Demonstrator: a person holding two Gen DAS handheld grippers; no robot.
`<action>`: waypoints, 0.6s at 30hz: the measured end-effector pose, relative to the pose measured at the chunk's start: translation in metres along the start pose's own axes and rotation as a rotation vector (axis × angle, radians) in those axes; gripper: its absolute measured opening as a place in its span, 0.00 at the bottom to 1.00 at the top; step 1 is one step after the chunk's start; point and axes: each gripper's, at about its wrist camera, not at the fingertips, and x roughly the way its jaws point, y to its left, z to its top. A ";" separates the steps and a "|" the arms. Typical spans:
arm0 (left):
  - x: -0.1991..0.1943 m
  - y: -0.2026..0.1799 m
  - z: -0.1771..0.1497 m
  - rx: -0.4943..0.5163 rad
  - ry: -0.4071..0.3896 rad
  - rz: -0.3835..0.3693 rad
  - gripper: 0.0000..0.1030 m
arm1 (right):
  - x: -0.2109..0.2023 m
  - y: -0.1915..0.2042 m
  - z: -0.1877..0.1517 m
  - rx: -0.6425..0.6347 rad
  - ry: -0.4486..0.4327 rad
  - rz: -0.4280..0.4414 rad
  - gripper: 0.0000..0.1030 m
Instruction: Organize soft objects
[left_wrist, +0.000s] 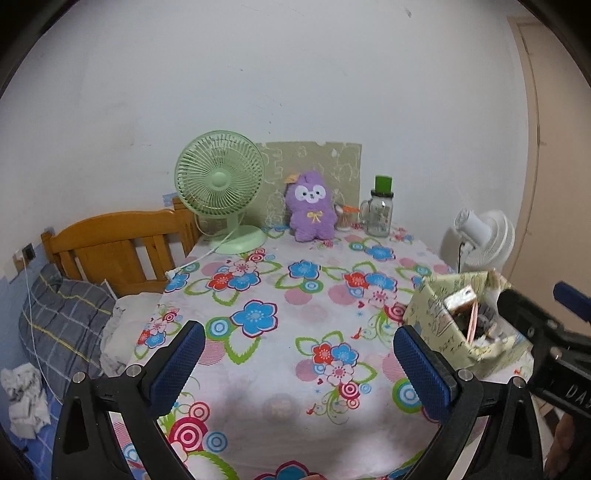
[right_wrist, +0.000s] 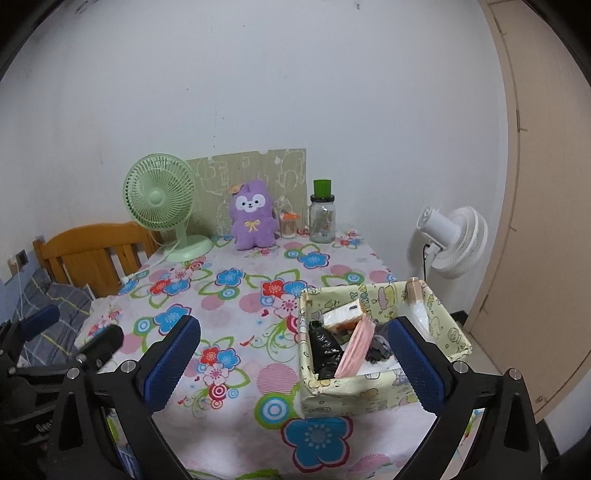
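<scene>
A purple plush toy (left_wrist: 312, 208) (right_wrist: 254, 216) sits upright at the far edge of the flowered table, against a green patterned board. A pale yellow patterned box (right_wrist: 380, 384) (left_wrist: 439, 321) stands at the near right of the table and holds a white packet, a pink pouch and dark soft items. My left gripper (left_wrist: 301, 363) is open and empty above the near middle of the table. My right gripper (right_wrist: 295, 363) is open and empty, its right finger in front of the box.
A green desk fan (left_wrist: 221, 192) (right_wrist: 162, 206) stands at the far left of the table (left_wrist: 266, 280) (right_wrist: 236, 295), a glass jar with green lid (left_wrist: 380, 212) (right_wrist: 322, 214) at the far right. A white fan (right_wrist: 454, 240) stands beyond the right edge. A wooden bed headboard (left_wrist: 114, 247) and grey pillow lie left.
</scene>
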 end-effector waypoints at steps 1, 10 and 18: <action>-0.001 0.001 0.000 -0.007 -0.003 -0.008 1.00 | -0.001 0.000 0.000 -0.003 -0.003 -0.002 1.00; 0.000 -0.004 -0.003 0.012 -0.006 0.015 1.00 | -0.003 0.000 -0.007 -0.023 -0.025 -0.026 1.00; 0.001 -0.010 -0.002 0.023 -0.027 0.021 1.00 | 0.001 -0.007 -0.008 -0.004 -0.027 -0.026 1.00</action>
